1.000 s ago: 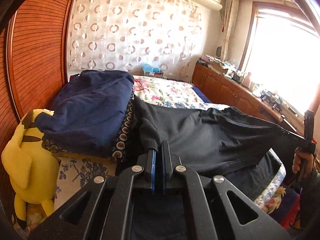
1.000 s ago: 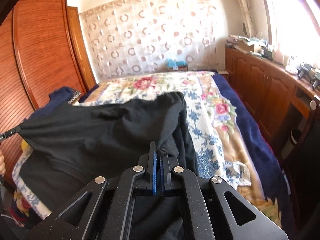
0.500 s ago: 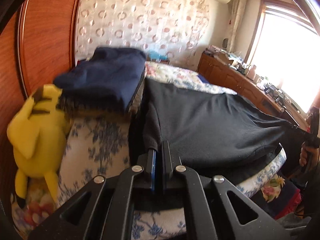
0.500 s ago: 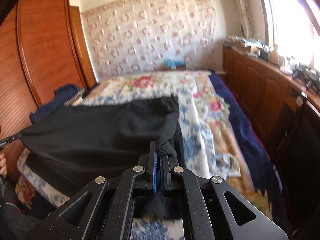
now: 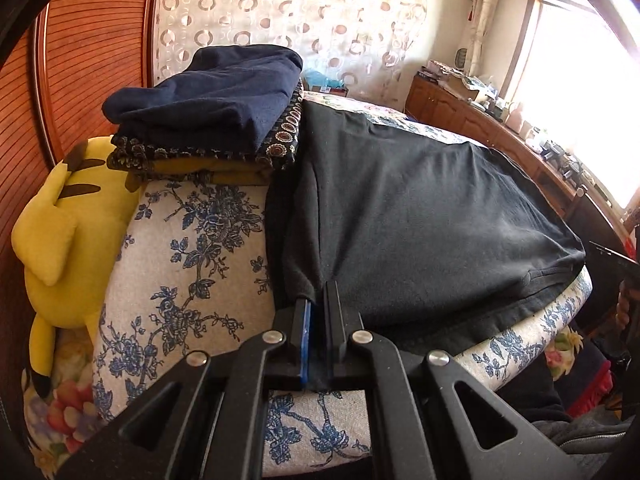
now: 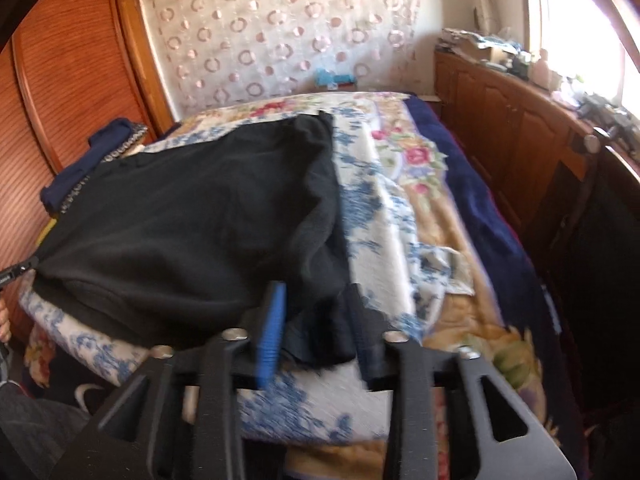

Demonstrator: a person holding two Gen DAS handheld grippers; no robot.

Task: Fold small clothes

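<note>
The black garment (image 5: 420,216) lies spread over the floral bed (image 5: 192,248), filling the middle of the frame. My left hand-held gripper (image 5: 317,308) pinches its near corner, pressed together. My right hand-held gripper (image 6: 316,312) is opening, cloth loose between its jaws. Folded navy clothes (image 5: 216,100) sit upper left.

One black garment (image 5: 420,216) spread at the bed's (image 5: 192,248) near edge. One stack of three folded pieces at the left edge: navy (image 5: 208,100) on top, patterned (image 5: 280,140) beneath, yellow (image 5: 208,168) lowest. One yellow plush toy (image 5: 68,216) beside that edge. Two grippers: left (image 5: 316,312), right (image 6: 316,312).
</note>
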